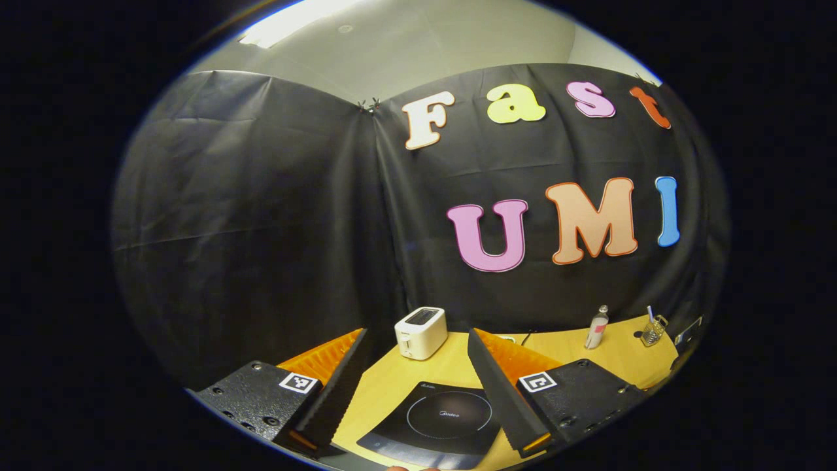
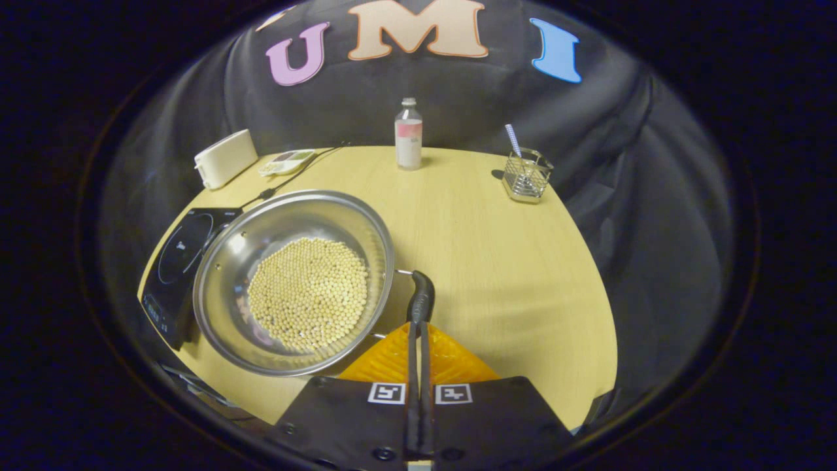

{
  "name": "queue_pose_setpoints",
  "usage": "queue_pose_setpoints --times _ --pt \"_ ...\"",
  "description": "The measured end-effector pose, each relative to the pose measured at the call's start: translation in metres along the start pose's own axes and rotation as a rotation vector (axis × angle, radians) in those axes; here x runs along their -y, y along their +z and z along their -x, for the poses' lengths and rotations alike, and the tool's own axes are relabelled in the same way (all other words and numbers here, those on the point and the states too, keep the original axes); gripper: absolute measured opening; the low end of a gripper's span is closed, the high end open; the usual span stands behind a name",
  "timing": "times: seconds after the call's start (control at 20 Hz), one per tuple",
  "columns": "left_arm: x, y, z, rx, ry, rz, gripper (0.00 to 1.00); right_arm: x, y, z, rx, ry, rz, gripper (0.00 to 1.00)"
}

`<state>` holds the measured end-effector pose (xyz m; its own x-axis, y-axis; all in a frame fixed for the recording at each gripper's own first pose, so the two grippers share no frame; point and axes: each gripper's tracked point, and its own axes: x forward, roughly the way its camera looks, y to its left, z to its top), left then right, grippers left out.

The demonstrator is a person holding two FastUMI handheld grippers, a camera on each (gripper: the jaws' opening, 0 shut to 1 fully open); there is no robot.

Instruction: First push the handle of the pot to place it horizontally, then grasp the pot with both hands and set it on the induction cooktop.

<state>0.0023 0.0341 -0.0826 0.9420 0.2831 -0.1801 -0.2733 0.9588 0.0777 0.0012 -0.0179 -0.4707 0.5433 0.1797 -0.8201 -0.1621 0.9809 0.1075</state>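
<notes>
One round steel pot (image 2: 294, 281), filled with pale beans, is sitting just right of the one black induction cooktop (image 2: 176, 261). Its black handle (image 2: 420, 297) is being met tip-on by the closed, empty right gripper (image 2: 418, 340). The left gripper (image 1: 418, 392) is being held wide open above the cooktop.

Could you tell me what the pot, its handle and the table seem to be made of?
The pot looks like polished metal, likely stainless steel: its silvery wall gives soft reflections. Its handle has a matte black grip, probably plastic or rubber, on thin wire struts. The table shows a pale yellow wood grain, though it could be laminate.
</notes>
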Motion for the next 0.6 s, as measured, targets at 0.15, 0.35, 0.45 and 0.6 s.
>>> queue_pose_setpoints --times 0.15,0.35,0.45,0.6 --pt "0.022 -0.015 -0.023 -0.040 -0.066 -0.017 0.97 0.000 0.016 0.014 0.037 -0.019 -0.028 0.02" --pt "0.060 -0.043 -0.048 -0.108 -0.177 -0.023 0.96 -0.003 0.043 0.029 0.097 -0.041 -0.065 0.06" --pt "0.080 -0.057 -0.060 -0.137 -0.235 -0.035 0.96 -0.004 0.050 0.027 0.113 -0.047 -0.081 0.29" --pt "0.107 -0.080 -0.073 -0.180 -0.313 -0.064 0.96 -0.003 0.057 0.027 0.119 -0.062 -0.094 0.53"
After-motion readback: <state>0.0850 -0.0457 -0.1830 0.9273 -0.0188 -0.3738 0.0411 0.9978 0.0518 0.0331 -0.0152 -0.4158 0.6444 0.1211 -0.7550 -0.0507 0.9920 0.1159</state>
